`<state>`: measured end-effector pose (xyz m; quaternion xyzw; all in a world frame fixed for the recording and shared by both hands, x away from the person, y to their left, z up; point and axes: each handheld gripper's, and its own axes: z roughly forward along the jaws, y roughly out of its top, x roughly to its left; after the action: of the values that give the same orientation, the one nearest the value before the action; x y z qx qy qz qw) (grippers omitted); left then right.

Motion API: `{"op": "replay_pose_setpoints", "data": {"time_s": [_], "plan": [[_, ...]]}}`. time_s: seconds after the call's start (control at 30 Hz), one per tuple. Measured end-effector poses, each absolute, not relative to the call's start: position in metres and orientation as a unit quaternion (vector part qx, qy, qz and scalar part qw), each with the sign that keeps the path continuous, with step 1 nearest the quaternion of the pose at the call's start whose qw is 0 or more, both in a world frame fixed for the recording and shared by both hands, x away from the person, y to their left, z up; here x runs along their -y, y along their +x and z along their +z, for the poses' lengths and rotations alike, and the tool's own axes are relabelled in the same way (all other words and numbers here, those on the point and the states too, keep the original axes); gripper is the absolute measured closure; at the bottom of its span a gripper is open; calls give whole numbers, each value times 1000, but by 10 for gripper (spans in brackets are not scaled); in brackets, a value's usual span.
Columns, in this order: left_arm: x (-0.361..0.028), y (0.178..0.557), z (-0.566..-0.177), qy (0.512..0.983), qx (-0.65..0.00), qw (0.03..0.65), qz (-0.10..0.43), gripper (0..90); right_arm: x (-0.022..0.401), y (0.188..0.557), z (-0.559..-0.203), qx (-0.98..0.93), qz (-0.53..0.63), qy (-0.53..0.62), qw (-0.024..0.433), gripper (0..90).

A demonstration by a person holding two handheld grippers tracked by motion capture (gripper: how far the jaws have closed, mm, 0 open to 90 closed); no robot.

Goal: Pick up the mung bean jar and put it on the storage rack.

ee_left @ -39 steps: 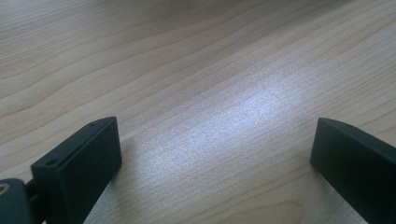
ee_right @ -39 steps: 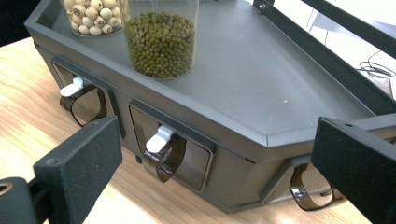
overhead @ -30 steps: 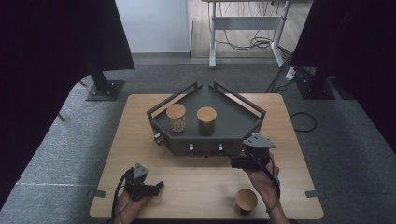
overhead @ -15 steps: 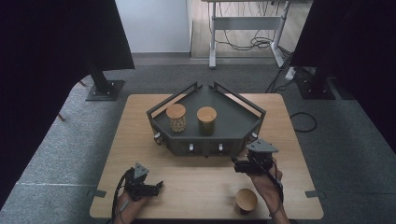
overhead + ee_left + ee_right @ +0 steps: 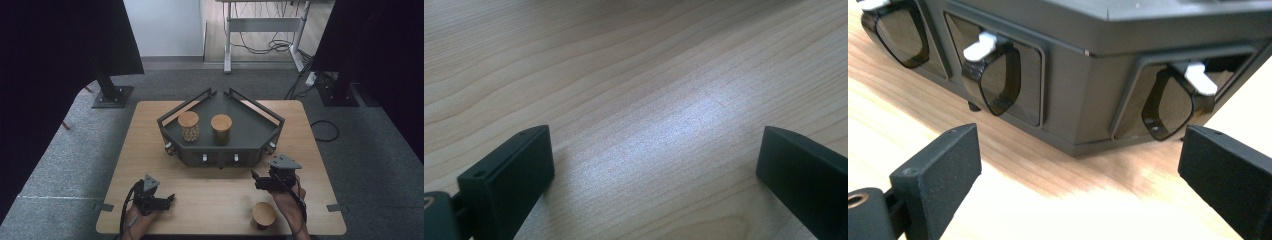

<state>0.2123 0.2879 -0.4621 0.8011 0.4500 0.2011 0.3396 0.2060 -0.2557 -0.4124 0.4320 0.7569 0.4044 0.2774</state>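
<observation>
Jar [image 5: 263,215] stands upright on the desk [image 5: 220,200] near its front edge, long axis vertical, round wooden lid facing up; it sits just beside the person's right hand [image 5: 287,202], toward the person from the right gripper [image 5: 256,179]. Whether hand and jar touch cannot be told from the high view. Right gripper is held over the desk just in front of the tray's front right corner, jaws pointing left and slightly toward the tray [image 5: 260,145]; jaws spread wide, nothing between them. In the right gripper view the tray's dark matte wall sits close ahead, with recessed panels holding smoky translucent scoop-shaped pieces [image 5: 998,80], each topped by a white tab [image 5: 979,46]. Tray is a dark, five-sided, flat-bottomed form with raised rail edges, its point away from the person. On it stand two more upright jars: a clear one with pale round contents [image 5: 189,126] at left, and an amber-brown one [image 5: 221,129] just beside it, both with round wooden lids. Left gripper [image 5: 170,198] rests low at the desk's front left, well apart from the jar, jaws pointing right; jaws wide open and empty over bare light wood grain [image 5: 634,100]. Grey carpet floor [image 5: 65,150] surrounds the desk.
</observation>
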Motion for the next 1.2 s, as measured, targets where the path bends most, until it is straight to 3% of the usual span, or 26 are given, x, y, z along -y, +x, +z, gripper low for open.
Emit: {"op": "replay_pose_setpoints", "data": {"time_s": [1.2], "plan": [[-287, 211, -462, 800, -452, 339, 202, 18, 273, 203, -442, -753, 381, 465, 267, 43]]}}
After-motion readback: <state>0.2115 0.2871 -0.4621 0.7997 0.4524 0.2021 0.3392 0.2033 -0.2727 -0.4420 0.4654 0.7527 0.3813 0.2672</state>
